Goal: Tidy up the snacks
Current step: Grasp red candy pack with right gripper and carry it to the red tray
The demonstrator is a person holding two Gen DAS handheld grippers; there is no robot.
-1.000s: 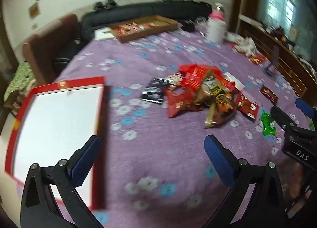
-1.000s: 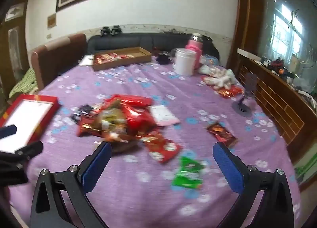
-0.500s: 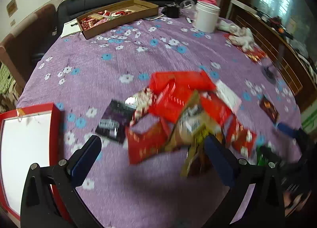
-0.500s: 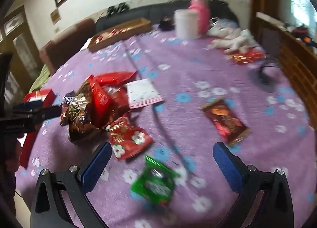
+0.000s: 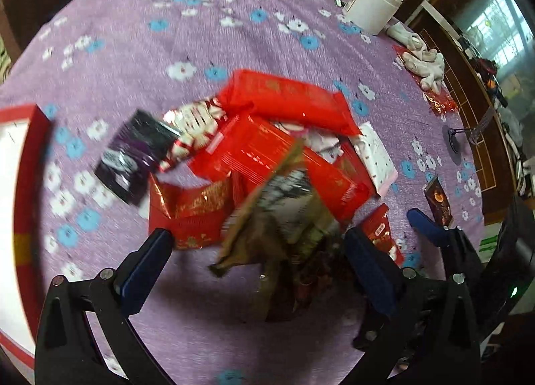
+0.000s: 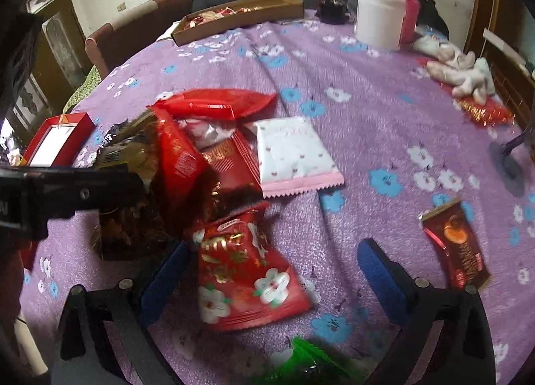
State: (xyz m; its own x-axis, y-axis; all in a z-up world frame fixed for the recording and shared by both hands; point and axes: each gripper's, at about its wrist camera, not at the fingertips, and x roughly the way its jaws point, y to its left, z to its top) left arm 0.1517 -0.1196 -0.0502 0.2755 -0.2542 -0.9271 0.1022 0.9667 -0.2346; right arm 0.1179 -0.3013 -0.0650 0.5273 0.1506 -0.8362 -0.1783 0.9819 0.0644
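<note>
A pile of snack packets lies on the purple flowered tablecloth point(image 5: 207, 34). In the left wrist view my left gripper point(image 5: 257, 261) is open just above a brown-gold packet point(image 5: 284, 214), with red packets point(image 5: 267, 151) and a dark purple packet point(image 5: 133, 154) beyond. In the right wrist view my right gripper point(image 6: 271, 271) is open over a red flowered packet point(image 6: 247, 271). A white-pink packet point(image 6: 291, 154), a brown-red packet point(image 6: 458, 244) and a green packet point(image 6: 314, 365) lie around it. The right gripper also shows in the left wrist view point(image 5: 434, 228).
A red box with white inside point(image 6: 57, 137) sits at the table's left edge. A cardboard tray with snacks point(image 6: 240, 15), a white jar point(image 6: 379, 22) and a pink bottle point(image 6: 406, 0) stand at the back. A phone stand point(image 5: 458, 141) and a soft toy point(image 6: 464, 71) are at the right.
Both grippers have moved forward and down toward the snack pile. The pile now fills the middle of both views. Both stay open.
</note>
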